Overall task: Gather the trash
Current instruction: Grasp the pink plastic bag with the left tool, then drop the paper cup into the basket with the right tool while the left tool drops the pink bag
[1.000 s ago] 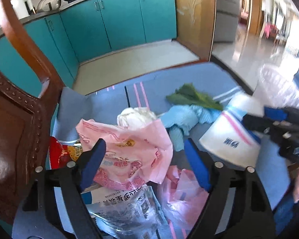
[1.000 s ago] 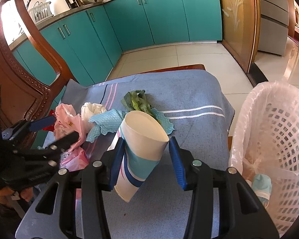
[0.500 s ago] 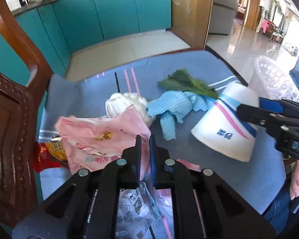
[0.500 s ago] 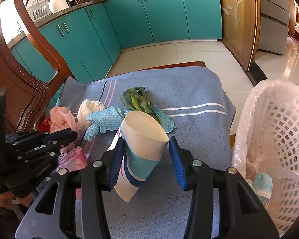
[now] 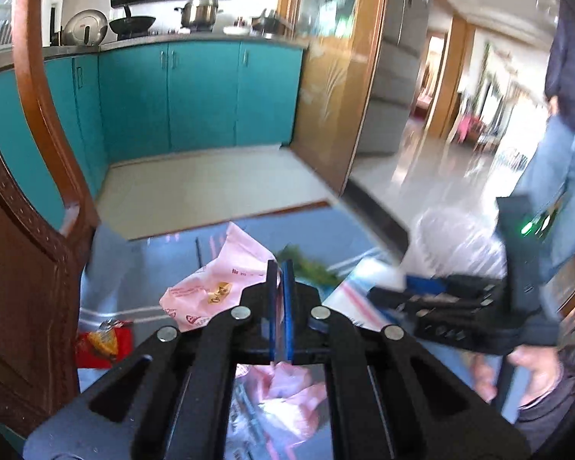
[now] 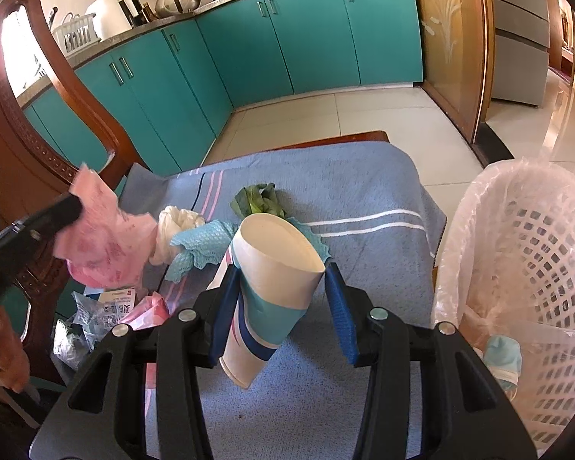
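Observation:
My left gripper (image 5: 281, 268) is shut on a pink plastic bag (image 5: 214, 287) and holds it lifted above the table; the bag also shows in the right wrist view (image 6: 103, 241) hanging from the left gripper (image 6: 71, 207). My right gripper (image 6: 283, 280) is shut on a white and blue paper cup (image 6: 272, 287), squashed oval, held above the blue tablecloth (image 6: 364, 199). It shows in the left wrist view too (image 5: 414, 283). A white basket (image 6: 536, 268) lined with a clear bag stands at the right.
On the cloth lie a green leaf (image 6: 257, 199), a blue rag (image 6: 199, 241), a white crumpled bag (image 6: 176, 222), a clear printed wrapper (image 6: 103, 314) and a red packet (image 5: 103, 341). A wooden chair back (image 6: 27, 161) rises at the left. Teal cabinets stand behind.
My left gripper closed on the pink bag and lifted it up off the table, tilting its view upward. My right gripper has held the cup nearly still.

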### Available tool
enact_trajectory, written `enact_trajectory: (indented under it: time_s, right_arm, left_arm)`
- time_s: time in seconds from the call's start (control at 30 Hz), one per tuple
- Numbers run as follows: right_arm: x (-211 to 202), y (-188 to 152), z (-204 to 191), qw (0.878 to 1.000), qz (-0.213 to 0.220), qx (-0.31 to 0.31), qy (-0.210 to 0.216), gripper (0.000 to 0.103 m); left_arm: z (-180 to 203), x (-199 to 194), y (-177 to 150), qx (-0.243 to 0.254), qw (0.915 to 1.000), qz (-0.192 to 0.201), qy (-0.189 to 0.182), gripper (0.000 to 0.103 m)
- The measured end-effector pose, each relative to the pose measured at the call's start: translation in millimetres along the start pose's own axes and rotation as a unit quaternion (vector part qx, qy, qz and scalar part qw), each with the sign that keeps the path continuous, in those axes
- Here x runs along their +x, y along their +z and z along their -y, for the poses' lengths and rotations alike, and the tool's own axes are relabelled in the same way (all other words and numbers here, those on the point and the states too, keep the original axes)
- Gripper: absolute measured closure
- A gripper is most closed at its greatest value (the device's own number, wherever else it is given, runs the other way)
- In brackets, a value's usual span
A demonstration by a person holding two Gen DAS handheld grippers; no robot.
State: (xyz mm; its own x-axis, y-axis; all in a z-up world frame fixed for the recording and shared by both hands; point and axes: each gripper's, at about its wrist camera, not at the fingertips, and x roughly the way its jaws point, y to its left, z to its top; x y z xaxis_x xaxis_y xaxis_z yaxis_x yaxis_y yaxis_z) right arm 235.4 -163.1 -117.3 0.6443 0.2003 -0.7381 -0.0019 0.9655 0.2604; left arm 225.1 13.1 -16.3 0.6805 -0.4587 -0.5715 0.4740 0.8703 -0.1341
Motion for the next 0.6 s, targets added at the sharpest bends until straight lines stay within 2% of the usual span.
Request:
enact_trajectory:
  time_s: [0.17, 0.3, 0.37, 0.6]
  right_arm:
    - [-11, 1, 1, 1.000, 0.017, -0.001, -0.003, 0.057]
    - [-18, 2, 2, 1.000, 0.026, -0.004, -0.007, 0.057]
    - [-25, 2, 3, 0.999, 0.036, -0.008, -0.011, 0.057]
    - [-69, 10, 26, 0.994, 0.106, 0.009, -0.037, 0.057]
  left_arm:
    - [-9, -11, 6, -0.019, 0.9992, 0.033, -0.014, 0.098]
    - [-4, -13, 10, -0.014, 0.9993, 0.034, 0.005, 0.098]
    - [1, -17, 10, -0.014, 0.9993, 0.034, 0.003, 0.098]
    - [28, -28, 23, -0.014, 0.9976, 0.055, -0.038, 0.098]
